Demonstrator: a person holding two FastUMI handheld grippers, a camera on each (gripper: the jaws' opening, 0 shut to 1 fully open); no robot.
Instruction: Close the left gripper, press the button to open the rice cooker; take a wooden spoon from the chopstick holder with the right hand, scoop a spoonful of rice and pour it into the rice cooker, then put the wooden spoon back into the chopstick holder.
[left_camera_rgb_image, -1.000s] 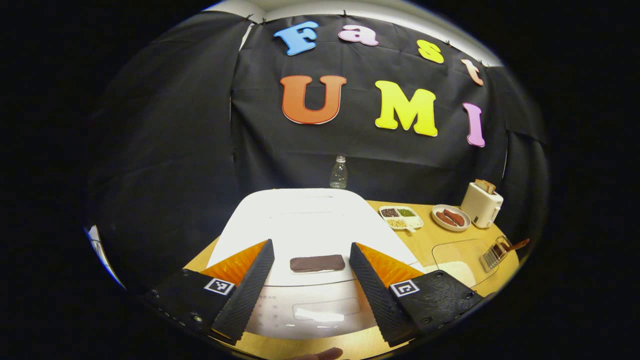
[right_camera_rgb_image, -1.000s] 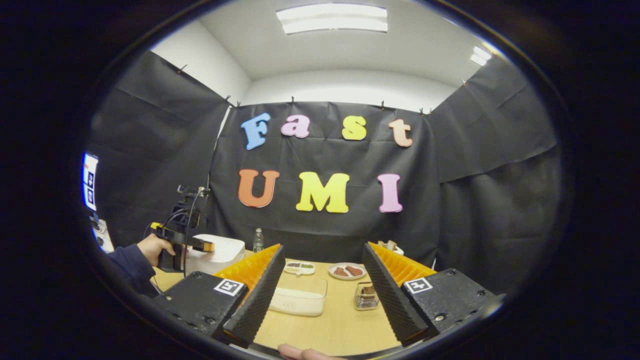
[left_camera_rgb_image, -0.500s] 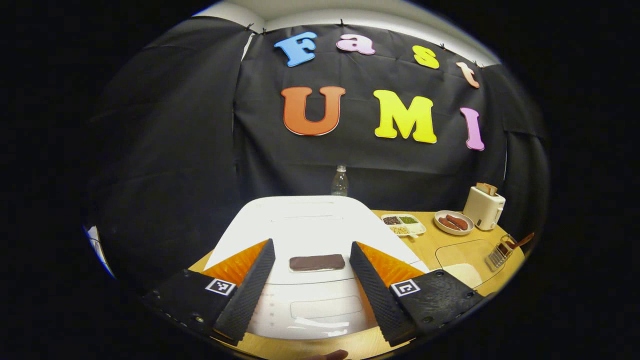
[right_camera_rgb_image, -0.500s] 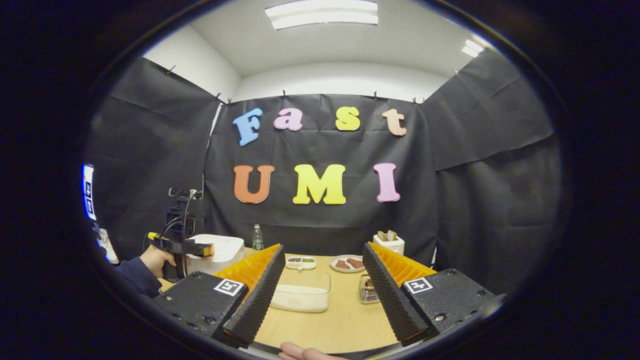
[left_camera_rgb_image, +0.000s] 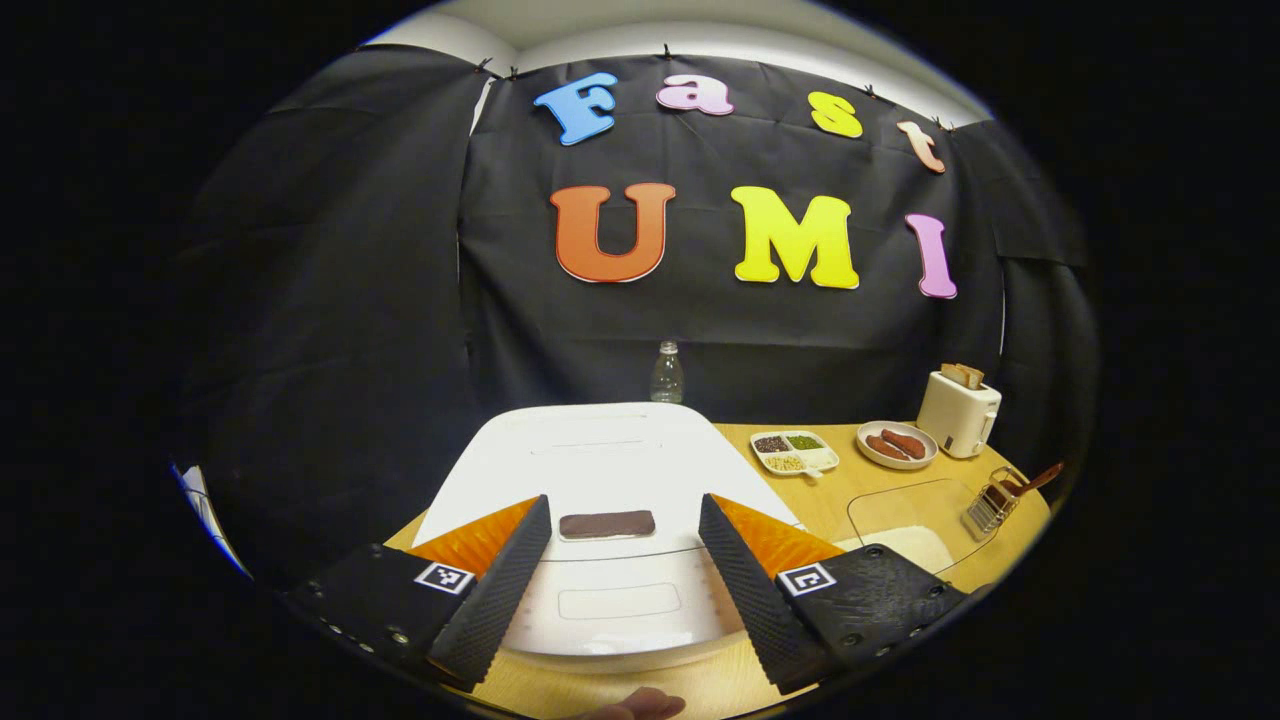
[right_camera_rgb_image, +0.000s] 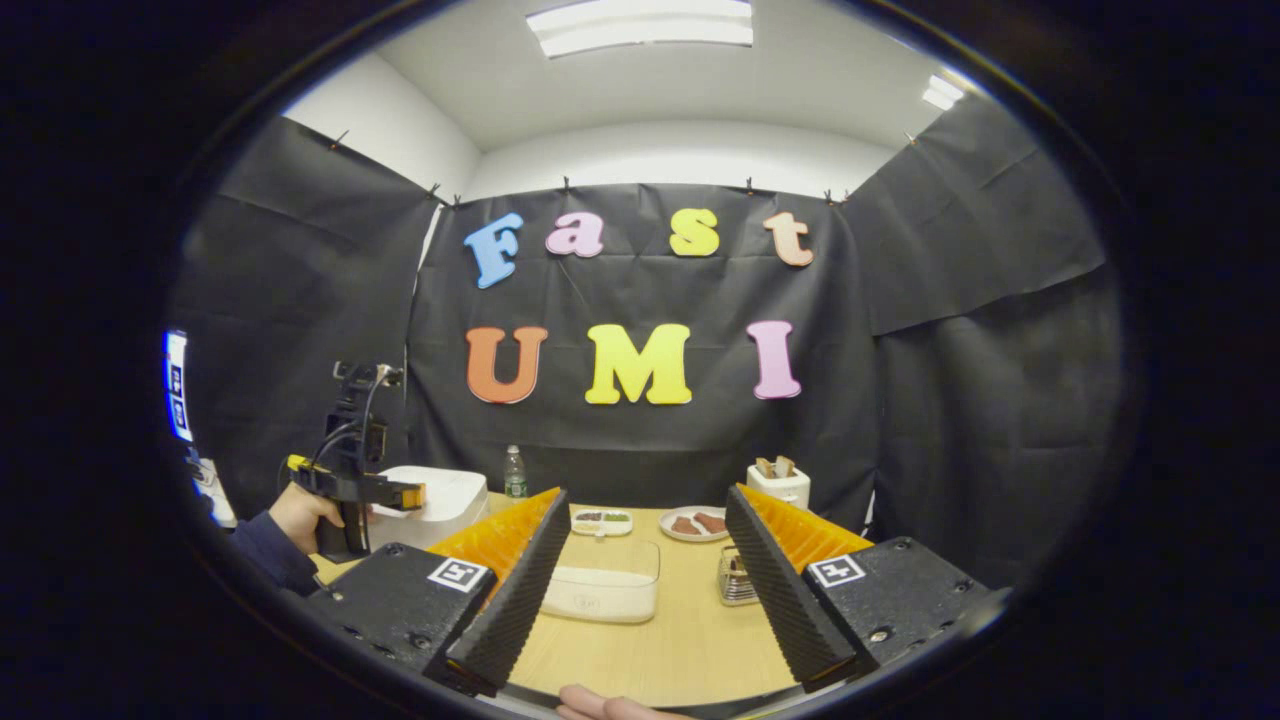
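Observation:
The white rice cooker (left_camera_rgb_image: 600, 460) sits with its lid down, its dark button (left_camera_rgb_image: 607, 524) on the front edge. My left gripper (left_camera_rgb_image: 622, 502) hovers just before it, open, one finger on each side of the button and nothing between them. In the right gripper view a hand holds that left gripper (right_camera_rgb_image: 408, 493) at the rice cooker (right_camera_rgb_image: 435, 497). My right gripper (right_camera_rgb_image: 646, 495) is open and holds nothing above the table's near edge. Beyond it stand the clear rice box (right_camera_rgb_image: 605, 585) and the chopstick holder (right_camera_rgb_image: 738, 580). The wooden spoon (left_camera_rgb_image: 1038, 481) sticks out of the chopstick holder (left_camera_rgb_image: 985, 511).
On the wooden table (right_camera_rgb_image: 680, 640) at the back stand a toaster (left_camera_rgb_image: 958, 410), a plate of sausages (left_camera_rgb_image: 900, 445), a divided dish of beans (left_camera_rgb_image: 795, 452) and a water bottle (left_camera_rgb_image: 667, 373). The rice box (left_camera_rgb_image: 905, 520) lies right of the cooker.
My left gripper has drawn back a little from the cooker, so the button sits farther off between its fingers. The right gripper has barely shifted. Both stay open.

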